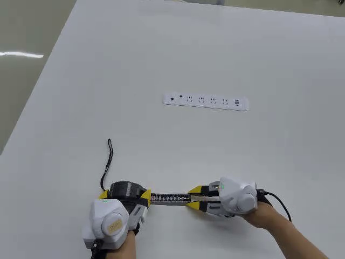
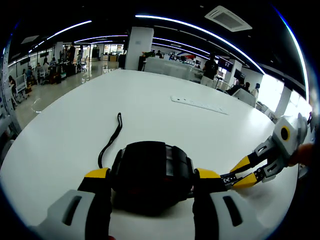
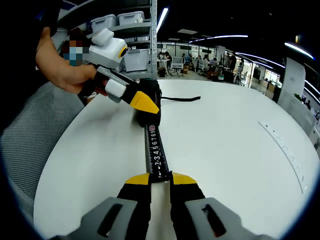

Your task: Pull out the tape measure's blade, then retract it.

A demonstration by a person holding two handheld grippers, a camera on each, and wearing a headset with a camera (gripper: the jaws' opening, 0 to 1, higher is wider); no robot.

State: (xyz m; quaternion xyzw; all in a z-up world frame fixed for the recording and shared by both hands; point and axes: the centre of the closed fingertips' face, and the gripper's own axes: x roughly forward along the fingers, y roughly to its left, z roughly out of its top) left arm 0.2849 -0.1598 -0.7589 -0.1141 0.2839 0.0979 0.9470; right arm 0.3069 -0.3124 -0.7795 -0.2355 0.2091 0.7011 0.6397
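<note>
Left gripper (image 2: 152,175): jaws clamped on either side of the black tape measure case (image 2: 150,172), yellow tips touching its flanks. In the head view it sits at 7 o'clock on the white table (image 1: 161,54).

Right gripper (image 3: 160,179): jaws closed on the free end of the blade (image 3: 155,147), at 5 o'clock in the head view. The blade runs straight from case to tips, lying low along the tabletop, a short length drawn out.

The right gripper view makes the blade's printed numerals legible, and also shows the hand (image 3: 62,70) holding the left gripper. In the head view the same markings are an unreadable band. The left gripper view shows the case top-on, with the right gripper at 4 o'clock.

A black wrist strap (image 1: 108,162) trails from the case toward 11 o'clock, flat on the table. A white power strip (image 1: 206,101) lies well apart at 1 o'clock.
</note>
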